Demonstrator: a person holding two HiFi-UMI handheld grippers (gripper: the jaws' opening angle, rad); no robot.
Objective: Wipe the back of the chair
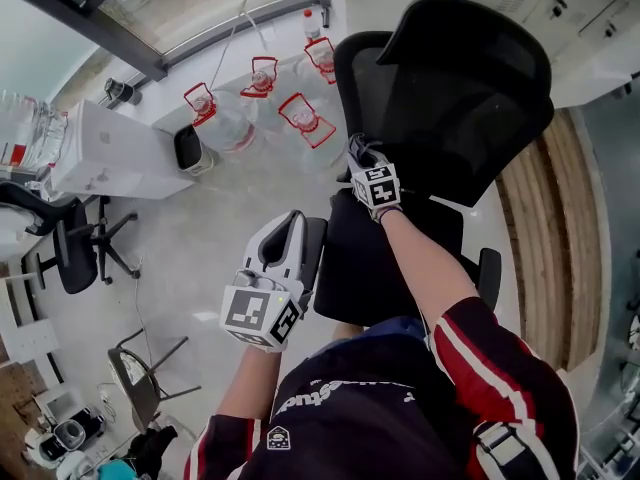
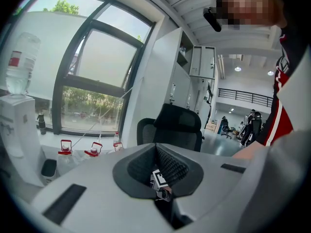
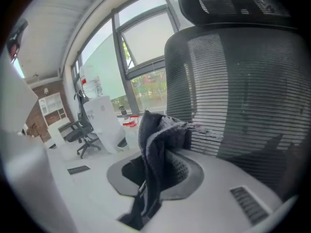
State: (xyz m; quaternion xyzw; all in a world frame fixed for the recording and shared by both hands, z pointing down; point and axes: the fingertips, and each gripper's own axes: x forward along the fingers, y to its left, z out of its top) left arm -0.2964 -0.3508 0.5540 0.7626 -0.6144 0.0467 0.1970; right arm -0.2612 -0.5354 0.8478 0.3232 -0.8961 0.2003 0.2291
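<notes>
- Your right tool is clenched on a dark cloth. The cloth touches the low part of the chair back.
- Your left tool is closed on nothing, just beside the chair seat.

A large dark-framed window overlooks a pale glossy floor where clear plastic water jugs with red handles stand near a white box-shaped cabinet, with a spare black swivel chair far left and light wooden planking right.

4 water jugs; 2 grippers; 1 cloth; 1 water dispenser
</notes>
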